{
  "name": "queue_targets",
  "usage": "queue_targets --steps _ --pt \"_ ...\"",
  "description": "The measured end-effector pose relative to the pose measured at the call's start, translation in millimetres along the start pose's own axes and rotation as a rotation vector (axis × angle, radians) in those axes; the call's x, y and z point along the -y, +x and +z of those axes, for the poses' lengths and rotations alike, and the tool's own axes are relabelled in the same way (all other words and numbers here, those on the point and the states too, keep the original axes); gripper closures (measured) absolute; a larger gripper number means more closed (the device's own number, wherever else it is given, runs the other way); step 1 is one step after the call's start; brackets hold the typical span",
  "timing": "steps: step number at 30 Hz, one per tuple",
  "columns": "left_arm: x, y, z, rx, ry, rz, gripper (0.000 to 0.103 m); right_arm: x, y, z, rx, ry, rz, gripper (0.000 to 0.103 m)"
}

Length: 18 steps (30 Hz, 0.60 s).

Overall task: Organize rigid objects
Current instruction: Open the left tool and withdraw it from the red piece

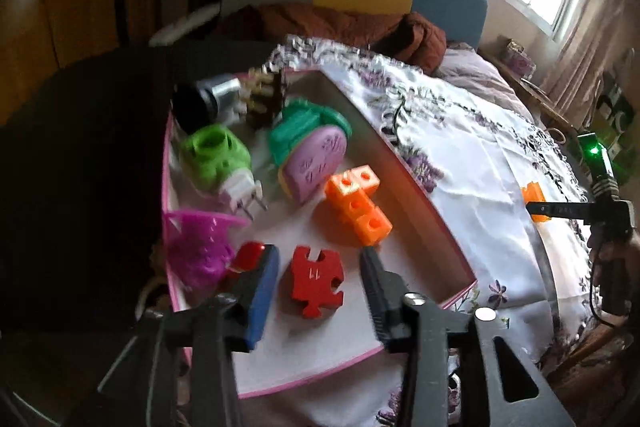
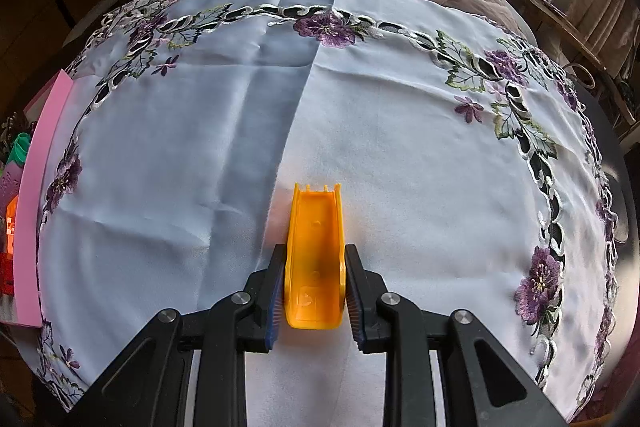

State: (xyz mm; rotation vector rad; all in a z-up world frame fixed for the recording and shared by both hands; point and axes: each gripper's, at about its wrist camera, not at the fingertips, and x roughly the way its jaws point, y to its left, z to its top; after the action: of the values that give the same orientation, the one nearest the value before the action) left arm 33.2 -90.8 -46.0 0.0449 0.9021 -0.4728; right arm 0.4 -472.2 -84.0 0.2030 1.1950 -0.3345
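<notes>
Firstly, at the left stands the pink-rimmed box [image 1: 420,195], and it holds a purple basket [image 1: 198,251], a green plug piece [image 1: 216,159], a green and lilac toy [image 1: 312,147], an orange block cluster [image 1: 358,203] and a red puzzle piece [image 1: 316,281]. Over its near end the left gripper [image 1: 316,267] hangs with jaws apart, the red puzzle piece lying between the fingers but not pressed by them. Further right, on the flowered tablecloth [image 2: 400,147], the right gripper [image 2: 314,267] is clamped on an orange channel piece [image 2: 316,239], whose far end points away over the cloth.
</notes>
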Motion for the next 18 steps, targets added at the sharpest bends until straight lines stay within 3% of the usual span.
queue_targets --steps 5,14,18 --pt "-0.8 -19.4 5.7 0.065 0.024 0.041 0.051 -0.8 -0.2 -0.3 0.0 -0.001 -0.001 0.077" --pt "-17.4 -37.5 3.1 0.092 -0.017 0.075 0.051 -0.4 -3.1 0.6 0.015 0.009 -0.031 0.077" --pt "-24.0 -43.0 2.6 0.108 -0.025 0.093 0.05 4.6 -12.2 2.0 0.06 0.043 -0.005 0.077"
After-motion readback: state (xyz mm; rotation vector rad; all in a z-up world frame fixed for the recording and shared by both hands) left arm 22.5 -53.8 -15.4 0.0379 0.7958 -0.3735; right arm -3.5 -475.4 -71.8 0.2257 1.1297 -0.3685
